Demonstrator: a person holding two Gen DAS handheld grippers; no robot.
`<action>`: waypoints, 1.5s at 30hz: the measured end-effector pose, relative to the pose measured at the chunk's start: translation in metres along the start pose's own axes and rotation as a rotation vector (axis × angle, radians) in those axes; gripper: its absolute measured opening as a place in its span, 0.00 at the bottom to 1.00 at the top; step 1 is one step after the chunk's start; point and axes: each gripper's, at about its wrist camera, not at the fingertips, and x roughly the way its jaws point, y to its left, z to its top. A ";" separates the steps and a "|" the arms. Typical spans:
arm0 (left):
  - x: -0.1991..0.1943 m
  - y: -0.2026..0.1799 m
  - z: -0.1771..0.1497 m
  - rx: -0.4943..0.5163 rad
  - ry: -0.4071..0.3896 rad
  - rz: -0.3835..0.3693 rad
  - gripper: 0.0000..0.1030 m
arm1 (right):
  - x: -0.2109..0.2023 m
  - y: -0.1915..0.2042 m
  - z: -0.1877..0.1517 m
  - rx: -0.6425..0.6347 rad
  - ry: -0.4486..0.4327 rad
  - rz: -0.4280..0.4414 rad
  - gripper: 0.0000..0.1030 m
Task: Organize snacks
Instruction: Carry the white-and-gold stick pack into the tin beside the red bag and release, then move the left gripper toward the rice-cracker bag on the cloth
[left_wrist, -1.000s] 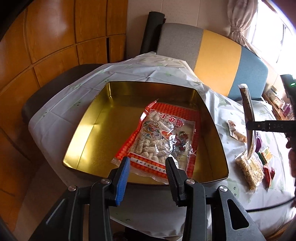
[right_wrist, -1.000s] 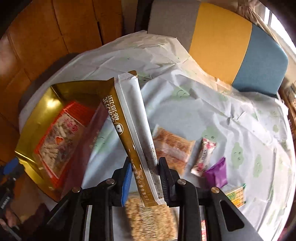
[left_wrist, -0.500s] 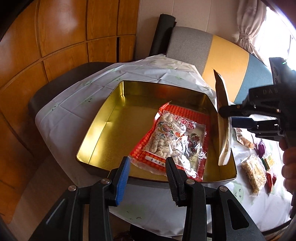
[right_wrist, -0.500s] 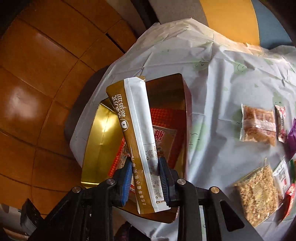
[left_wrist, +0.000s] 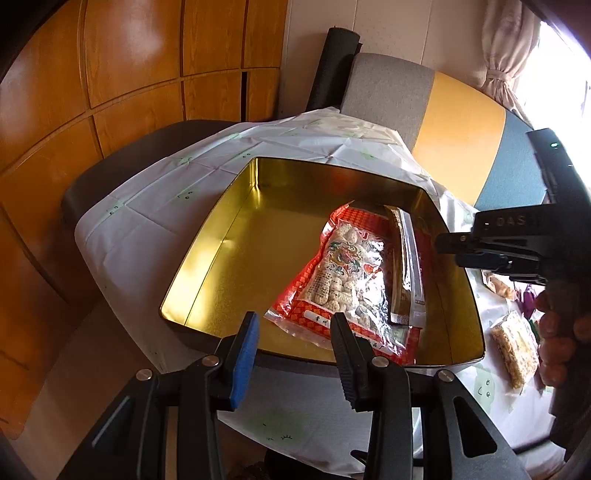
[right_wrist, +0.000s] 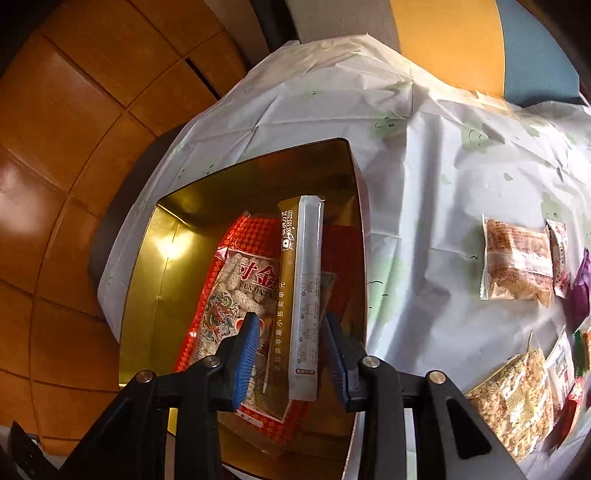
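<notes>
Right gripper (right_wrist: 288, 363) fingers spread, gold sachet (right_wrist: 301, 295) lying loose atop red bag (left_wrist: 347, 284) inside tin (left_wrist: 207, 258); left gripper (left_wrist: 293, 354) spread, empty; sachet risks snagging during withdrawal

Long gold-and-silver snack pouch (left_wrist: 404, 269) lies in the shiny gold rectangular tin (left_wrist: 221, 251), atop the red peanut-candy bag (left_wrist: 347, 280); left claw (left_wrist: 291, 354) gapes empty.

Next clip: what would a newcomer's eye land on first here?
The shiny gold tin on the white tablecloth dominates, with a red bag of puffed snacks lying inside. A long gold-and-silver packet lies on that bag between the open right tool. More snack packs sit scattered to the right.
</notes>
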 end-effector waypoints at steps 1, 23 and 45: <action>0.000 -0.001 0.000 0.005 0.000 0.002 0.39 | -0.005 0.000 -0.004 -0.019 -0.018 -0.006 0.35; -0.018 -0.050 -0.010 0.161 -0.034 -0.029 0.39 | -0.100 -0.072 -0.088 -0.240 -0.272 -0.250 0.35; -0.002 -0.210 -0.028 0.399 0.175 -0.298 0.61 | -0.162 -0.298 -0.101 0.340 -0.203 -0.414 0.35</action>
